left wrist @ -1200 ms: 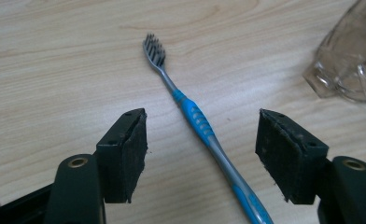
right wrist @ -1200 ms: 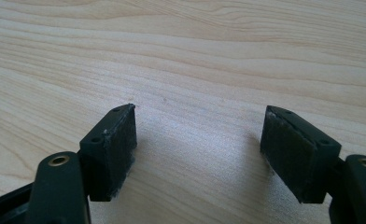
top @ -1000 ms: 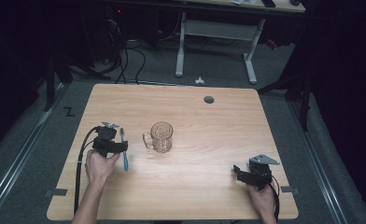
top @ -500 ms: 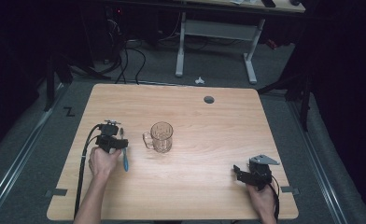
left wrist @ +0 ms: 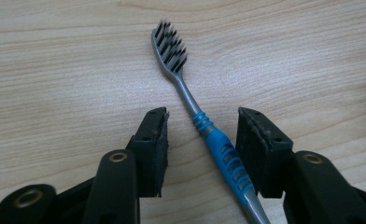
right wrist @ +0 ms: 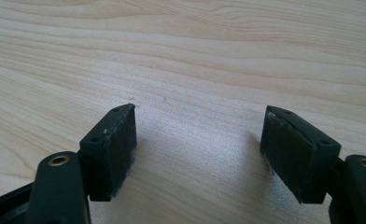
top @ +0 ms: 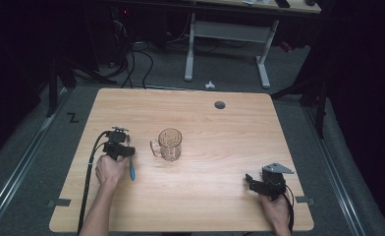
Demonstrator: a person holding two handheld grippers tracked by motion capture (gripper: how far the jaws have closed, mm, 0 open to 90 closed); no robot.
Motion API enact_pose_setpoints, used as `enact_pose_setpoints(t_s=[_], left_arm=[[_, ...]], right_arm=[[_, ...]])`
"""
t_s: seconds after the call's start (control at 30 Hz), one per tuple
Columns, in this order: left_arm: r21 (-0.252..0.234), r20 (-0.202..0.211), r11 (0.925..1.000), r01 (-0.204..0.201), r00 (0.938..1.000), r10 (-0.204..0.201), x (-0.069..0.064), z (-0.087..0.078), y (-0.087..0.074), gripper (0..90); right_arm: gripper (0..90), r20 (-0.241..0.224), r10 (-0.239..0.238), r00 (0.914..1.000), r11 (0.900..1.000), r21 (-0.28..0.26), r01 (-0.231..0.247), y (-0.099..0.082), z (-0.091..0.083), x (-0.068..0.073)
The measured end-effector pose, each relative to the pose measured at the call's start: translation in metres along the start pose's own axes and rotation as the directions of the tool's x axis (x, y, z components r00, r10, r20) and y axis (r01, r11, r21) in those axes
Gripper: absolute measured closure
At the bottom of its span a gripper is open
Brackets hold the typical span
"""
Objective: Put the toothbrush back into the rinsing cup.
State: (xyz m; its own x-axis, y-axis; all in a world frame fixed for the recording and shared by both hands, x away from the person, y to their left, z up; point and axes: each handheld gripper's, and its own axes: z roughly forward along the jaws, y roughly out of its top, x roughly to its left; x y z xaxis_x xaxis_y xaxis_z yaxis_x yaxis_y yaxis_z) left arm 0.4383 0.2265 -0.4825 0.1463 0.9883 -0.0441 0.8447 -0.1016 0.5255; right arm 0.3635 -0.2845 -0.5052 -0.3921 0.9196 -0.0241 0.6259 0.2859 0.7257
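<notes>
- Left claw point(left wrist: 202, 116), in the person's left hand point(top: 110, 169) near the left edge of the pale wooden worktop point(top: 220, 132): lowered over a toothbrush, jaws about half open and just now closing.
- Blue-and-grey plastic toothbrush with dark bristles point(left wrist: 204, 128): flat on the worktop between those jaws, handle running back under the claw, bristle head pointing away past the tips.
- In the left gripper view: a gap between the handle and each pad, narrower on the side of the jaw at the right; nothing gripped yet.
- In the high view: toothbrush point(top: 131, 169) just beside the left hand, between it and the mug, apart from the mug.
- Clear glass mug with a side handle point(top: 169, 144): upright, left of the worktop's middle, handle turned toward the left claw.
- Right claw point(right wrist: 200, 135), held low near the front right corner: jaws spread wide, bare wood between the pads, holding nothing.
- Small round dark hole point(top: 220, 104): near the far edge, right of centre.
</notes>
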Motion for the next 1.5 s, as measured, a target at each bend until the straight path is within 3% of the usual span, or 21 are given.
enact_pose_setpoints(t_s=[0.2,0.53,0.67,0.87,1.5], left_arm=[[-0.015,-0.004,0.9998,0.014,0.9999,-0.014,0.000,0.002,0.001,60.4],[0.009,-0.020,0.9999,0.011,0.9997,-0.011,-0.003,0.000,0.001,66.4],[0.049,-0.032,0.9987,-0.012,0.9994,0.014,-0.007,0.000,0.006,68.7],[0.060,-0.031,0.9981,-0.015,0.9994,0.017,-0.015,0.002,0.010,71.1],[0.120,-0.025,0.9919,-0.042,0.9987,0.045,-0.016,0.001,0.014,79.0]], right_arm=[[27.1,-0.001,0.001,1.0000,1.0000,0.000,-0.001,0.000,0.000,0.000],[27.1,0.001,-0.001,1.0000,1.0000,-0.001,0.001,0.000,0.000,0.000],[27.1,0.001,-0.002,1.0000,1.0000,-0.002,0.002,0.000,0.000,0.000],[27.1,0.001,-0.002,1.0000,1.0000,-0.001,0.002,0.000,0.000,0.000],[27.1,-0.001,-0.002,1.0000,1.0000,-0.003,0.002,0.000,0.000,0.000]])
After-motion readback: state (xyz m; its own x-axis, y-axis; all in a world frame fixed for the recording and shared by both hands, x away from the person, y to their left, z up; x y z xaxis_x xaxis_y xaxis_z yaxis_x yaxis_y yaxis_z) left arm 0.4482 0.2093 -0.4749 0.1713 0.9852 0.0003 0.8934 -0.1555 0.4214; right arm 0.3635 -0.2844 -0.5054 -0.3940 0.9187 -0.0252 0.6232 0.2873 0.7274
